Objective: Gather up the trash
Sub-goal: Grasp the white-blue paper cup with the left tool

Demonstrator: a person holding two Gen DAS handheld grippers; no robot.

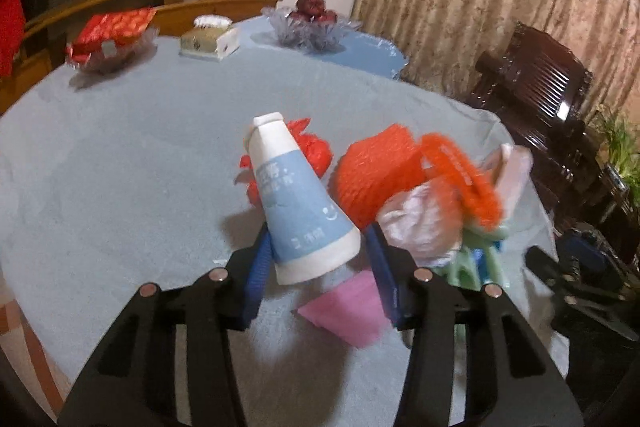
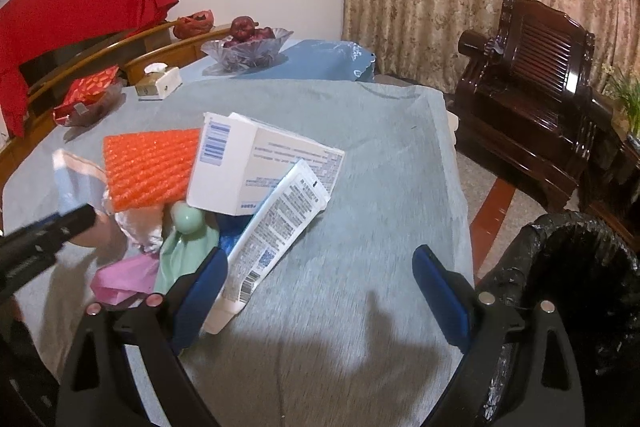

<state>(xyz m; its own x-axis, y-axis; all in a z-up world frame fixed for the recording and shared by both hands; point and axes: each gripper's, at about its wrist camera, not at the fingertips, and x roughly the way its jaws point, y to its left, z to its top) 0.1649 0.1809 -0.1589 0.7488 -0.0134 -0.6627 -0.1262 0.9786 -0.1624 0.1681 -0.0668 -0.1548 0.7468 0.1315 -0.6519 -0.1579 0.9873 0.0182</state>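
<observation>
1. Two blue-padded black grippers are working over a table covered with a grey-blue cloth [image 1: 120, 167], where a small heap of rubbish is lying.
2. The left gripper [image 1: 318, 239] is holding a white and light-blue squeeze tube [image 1: 296, 203]. Its jaws are standing narrow, with the pads seeming to press on both sides of the flat wide end.
3. The tube's long axis is running away from the jaws, with the white cap pointing forward and tilting up to the left, so the tube looks to be hanging clear of the cloth.
4. The right gripper [image 2: 320, 255] is hovering with wide jaws and holding nothing. A white tube with printed text [image 2: 276, 223] is lying just beside its left finger, outside the gap, under a white cardboard carton [image 2: 248, 167].
5. An orange foam net [image 1: 372, 171] and a pink paper piece [image 1: 344, 311] are waiting on the cloth near the left jaws.
6. The dark bin with a black plastic liner [image 2: 560, 227] is standing off the table edge, on the right side of the right gripper. In my judgement the held tube needs to travel to the right, across the heap, and the right hand is nearer to the bin.
</observation>
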